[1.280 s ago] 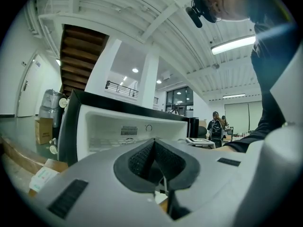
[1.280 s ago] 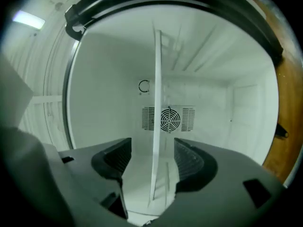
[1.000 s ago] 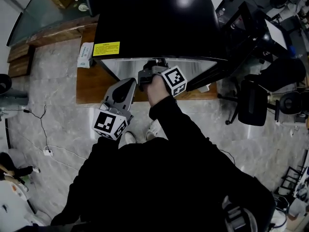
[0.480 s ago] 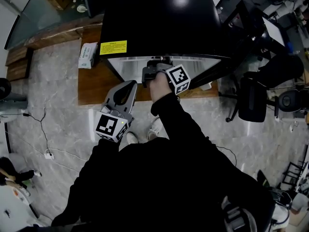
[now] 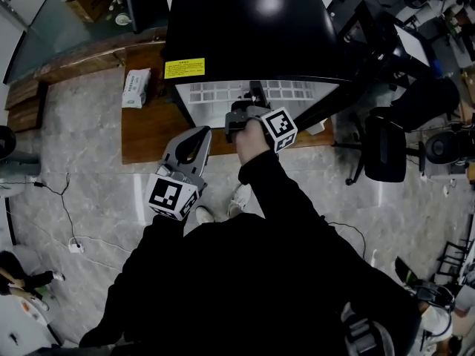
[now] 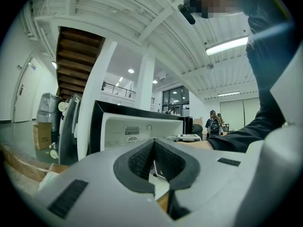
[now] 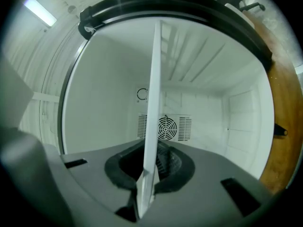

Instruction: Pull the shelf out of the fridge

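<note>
The black mini fridge [image 5: 252,28] stands on a wooden table [image 5: 148,136] with its door swung open to the right. Its white grid shelf [image 5: 223,93] sticks partly out of the front opening. My right gripper [image 5: 239,111] has just been closing and is shut on the shelf's front edge. In the right gripper view the shelf [image 7: 154,103] runs edge-on between the pads, with the fridge's white interior and fan grille behind it. My left gripper [image 5: 199,133] is shut and empty, hanging over the table's front edge to the left. The left gripper [image 6: 154,162] faces the fridge [image 6: 123,126].
A tissue pack [image 5: 136,87] lies on the table left of the fridge. The open fridge door [image 5: 349,87] juts out at the right, and a black office chair [image 5: 386,150] stands beyond it. Marble floor lies to the left, with a cable trailing across it.
The right gripper has drawn back toward me with the shelf, whose white grid now shows outside the fridge. The left gripper has shifted slightly.
</note>
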`<state>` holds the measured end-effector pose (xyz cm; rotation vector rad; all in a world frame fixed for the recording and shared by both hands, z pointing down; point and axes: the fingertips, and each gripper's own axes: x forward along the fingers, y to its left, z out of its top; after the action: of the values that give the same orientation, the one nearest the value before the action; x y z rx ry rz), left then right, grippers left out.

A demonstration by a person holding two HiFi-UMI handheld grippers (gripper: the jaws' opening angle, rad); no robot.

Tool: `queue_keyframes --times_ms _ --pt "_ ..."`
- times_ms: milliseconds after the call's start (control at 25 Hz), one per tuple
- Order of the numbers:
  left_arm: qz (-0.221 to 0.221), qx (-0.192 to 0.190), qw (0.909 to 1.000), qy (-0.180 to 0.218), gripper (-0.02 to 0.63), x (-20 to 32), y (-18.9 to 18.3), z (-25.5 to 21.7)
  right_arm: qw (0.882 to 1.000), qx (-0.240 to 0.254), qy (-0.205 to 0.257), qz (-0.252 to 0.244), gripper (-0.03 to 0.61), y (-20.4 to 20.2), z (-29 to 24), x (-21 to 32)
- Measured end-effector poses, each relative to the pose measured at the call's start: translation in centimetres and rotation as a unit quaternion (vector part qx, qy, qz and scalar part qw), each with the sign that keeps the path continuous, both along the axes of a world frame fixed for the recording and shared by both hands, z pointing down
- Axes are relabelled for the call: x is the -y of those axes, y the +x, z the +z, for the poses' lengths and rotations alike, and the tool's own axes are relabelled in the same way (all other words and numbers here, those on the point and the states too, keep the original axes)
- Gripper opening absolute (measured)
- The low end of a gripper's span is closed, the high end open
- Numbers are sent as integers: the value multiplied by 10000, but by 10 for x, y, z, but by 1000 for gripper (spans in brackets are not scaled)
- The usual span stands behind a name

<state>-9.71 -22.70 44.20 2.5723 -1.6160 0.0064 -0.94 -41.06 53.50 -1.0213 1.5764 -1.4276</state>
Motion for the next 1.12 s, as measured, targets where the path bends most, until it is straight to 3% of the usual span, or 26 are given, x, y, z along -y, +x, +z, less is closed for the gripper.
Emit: queue_keyframes --times_ms 560,1120 --pt "447 -88 9989 131 2 -43 16 -11 10000 24 -68 34 30 21 -2 -66" --pt "626 -121 9976 251 2 -91 3 -16 9999 -42 -119 117 31 36 -6 -137"
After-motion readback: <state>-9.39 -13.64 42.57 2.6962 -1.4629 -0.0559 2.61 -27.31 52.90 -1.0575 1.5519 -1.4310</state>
